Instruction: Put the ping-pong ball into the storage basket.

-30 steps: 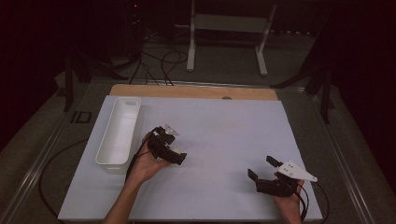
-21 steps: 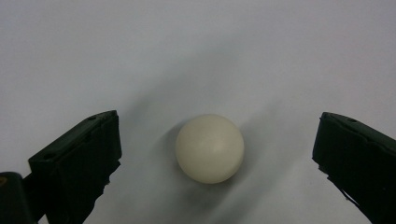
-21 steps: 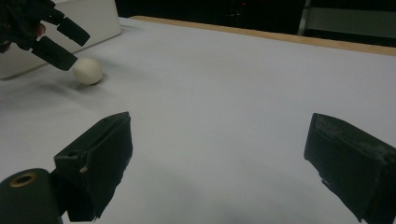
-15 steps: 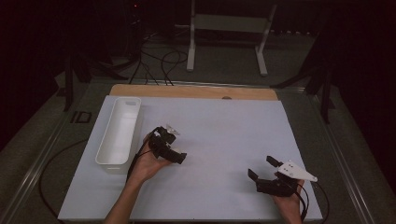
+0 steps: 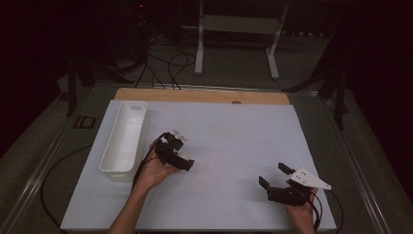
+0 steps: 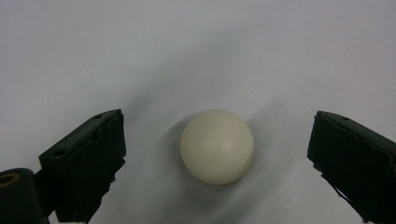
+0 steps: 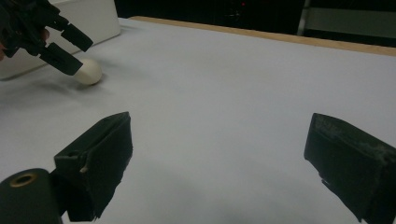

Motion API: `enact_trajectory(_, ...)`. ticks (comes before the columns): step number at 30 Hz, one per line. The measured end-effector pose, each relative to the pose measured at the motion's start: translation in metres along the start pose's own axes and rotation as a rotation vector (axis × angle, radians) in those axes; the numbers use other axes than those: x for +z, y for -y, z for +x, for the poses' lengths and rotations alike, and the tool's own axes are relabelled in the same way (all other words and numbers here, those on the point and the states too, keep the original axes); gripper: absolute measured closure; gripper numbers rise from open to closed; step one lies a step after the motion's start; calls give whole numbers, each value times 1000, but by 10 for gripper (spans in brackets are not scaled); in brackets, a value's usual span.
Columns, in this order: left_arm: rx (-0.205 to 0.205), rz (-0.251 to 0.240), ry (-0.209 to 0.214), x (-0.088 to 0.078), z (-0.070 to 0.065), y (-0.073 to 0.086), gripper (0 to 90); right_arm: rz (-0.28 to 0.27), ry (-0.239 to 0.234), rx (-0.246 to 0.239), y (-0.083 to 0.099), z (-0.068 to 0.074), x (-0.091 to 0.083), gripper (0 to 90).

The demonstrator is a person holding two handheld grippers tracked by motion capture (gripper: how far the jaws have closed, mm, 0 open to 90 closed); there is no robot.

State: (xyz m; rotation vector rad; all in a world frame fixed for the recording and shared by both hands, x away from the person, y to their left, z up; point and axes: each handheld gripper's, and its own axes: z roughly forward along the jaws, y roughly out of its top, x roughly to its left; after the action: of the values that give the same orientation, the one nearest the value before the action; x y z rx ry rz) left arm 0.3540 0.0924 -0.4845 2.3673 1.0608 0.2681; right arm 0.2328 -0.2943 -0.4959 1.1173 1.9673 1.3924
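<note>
At the far left of the desk (image 5: pixel 224 126), in the high view, the white bin (image 5: pixel 124 139) is lying lengthwise on the pale sheet, in the same spot as in the two earlier pictures.

Just to its right, the left hand-held gripper (image 5: pixel 182 163) is pointing down and to the right over the sheet, with the person's left hand (image 5: pixel 153 170) wrapped under it; compared with a second ago, neither the hand nor the tool is showing any shift across the desk. In the left gripper view, the left hand-held gripper (image 6: pixel 217 154) is standing spread, its two black jaws flanking the cream ball (image 6: pixel 217 147) with clear gaps on both sides, so nothing is being pinched. The jaws have just been closing a little, with the ball between them but untouched. The ball is resting on the desk, midway between the pads.

In the right gripper view the same ball (image 7: pixel 88 71) is sitting just beside the tips of the left tool, near the bin's wall (image 7: pixel 88 18).

Further right, well apart from the ball, the right hand-held gripper (image 5: pixel 274 176) is lying low near the desk's front edge, in the same place as in the earlier frames. Its jaws are standing wide apart in the right gripper view (image 7: pixel 219 154), with bare sheet between them.
</note>
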Motion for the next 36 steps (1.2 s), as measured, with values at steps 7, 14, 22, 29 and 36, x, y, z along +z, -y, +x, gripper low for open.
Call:
enact_trajectory(7, 1, 5, 3, 1, -1, 0, 109, 1, 1, -1, 0, 0, 0, 73)
enact_trajectory(14, -5, 15, 1, 2, 1, 1, 179, 3, 2, -2, 0, 0, 0, 73)
enact_trajectory(22, -12, 39, 10, 3, 1, 2, 338, 6, 0, -1, 0, 0, 0, 74)
enact_trajectory(29, -27, 56, 15, 7, 2, 3, 435, 6, 1, -2, 0, -1, 0, 73)
enact_trajectory(36, -37, 65, 31, 10, 4, 3, 503, 5, 0, -1, 0, -1, 0, 73)
